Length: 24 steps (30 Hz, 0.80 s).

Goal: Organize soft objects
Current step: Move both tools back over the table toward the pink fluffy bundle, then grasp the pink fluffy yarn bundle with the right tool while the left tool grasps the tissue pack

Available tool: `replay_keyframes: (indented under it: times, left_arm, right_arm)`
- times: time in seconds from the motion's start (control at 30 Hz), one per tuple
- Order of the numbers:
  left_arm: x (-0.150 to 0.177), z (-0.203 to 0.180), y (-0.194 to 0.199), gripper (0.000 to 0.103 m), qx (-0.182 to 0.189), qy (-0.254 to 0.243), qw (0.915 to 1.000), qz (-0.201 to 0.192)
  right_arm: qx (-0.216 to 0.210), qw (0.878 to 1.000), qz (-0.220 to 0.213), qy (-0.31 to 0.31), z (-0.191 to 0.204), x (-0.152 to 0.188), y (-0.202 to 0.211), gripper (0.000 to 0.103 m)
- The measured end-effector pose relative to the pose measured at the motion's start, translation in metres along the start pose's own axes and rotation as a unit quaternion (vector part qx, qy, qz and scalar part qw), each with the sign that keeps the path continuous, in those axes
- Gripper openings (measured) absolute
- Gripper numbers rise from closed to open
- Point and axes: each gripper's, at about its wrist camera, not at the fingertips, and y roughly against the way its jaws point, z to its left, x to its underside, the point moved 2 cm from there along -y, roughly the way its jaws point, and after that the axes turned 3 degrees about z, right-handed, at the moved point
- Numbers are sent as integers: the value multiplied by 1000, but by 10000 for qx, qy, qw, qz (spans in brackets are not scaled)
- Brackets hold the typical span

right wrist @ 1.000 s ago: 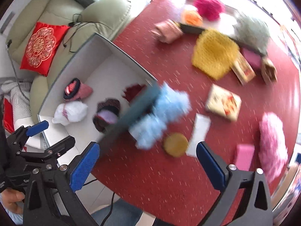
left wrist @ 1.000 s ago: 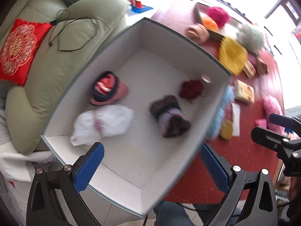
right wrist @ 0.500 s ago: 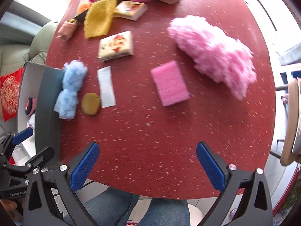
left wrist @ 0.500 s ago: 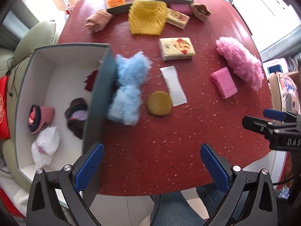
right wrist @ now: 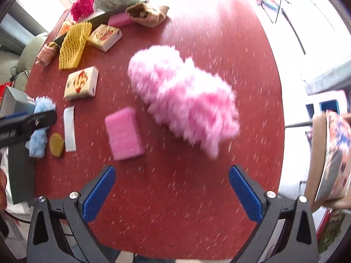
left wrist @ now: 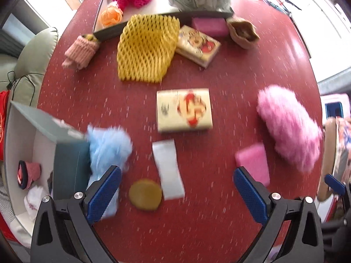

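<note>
right gripper [right wrist: 171,190] spread, empty, above the red speckled worktop [right wrist: 175,208]; fluffy pink plush [right wrist: 184,100] lies just ahead, flat pink sponge [right wrist: 124,133] left of it. left gripper [left wrist: 177,191] spread, empty; round tan pad [left wrist: 145,194] and white strip [left wrist: 167,168] between its fingers. bare worktop nearest both.

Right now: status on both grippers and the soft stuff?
Left gripper open, empty. Right gripper open, empty. Pink fluffy item ahead, on table. Pink sponge beside it.
</note>
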Motion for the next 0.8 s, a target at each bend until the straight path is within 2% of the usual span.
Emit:
replay_keyframes:
  times: [0.2,0.33,0.6,0.7,0.8]
  left_arm:
    - [-38,-7,-26,103,-267,164,9995,20]
    - [-51,-2,-42,103,-274,440,9986,101]
    - [-69,-4,-75,103,-400,679,9968,164]
    - [-69,-8,-89,103,-343,713,9967,192]
    - [-71,-10,-89,103,-239,732,9970,60]
  right_arm:
    - [124,9985,-292,439,-3,-43,-1,103]
    - [146,9957,-376,835,3,-63,-7,103]
    - [31,9932,-83,1163,22,-81,-49,103]
    - [75,9926,44,1207,25,-85,-66,103]
    - [109,9930,203,1160,24,-88,-81,103]
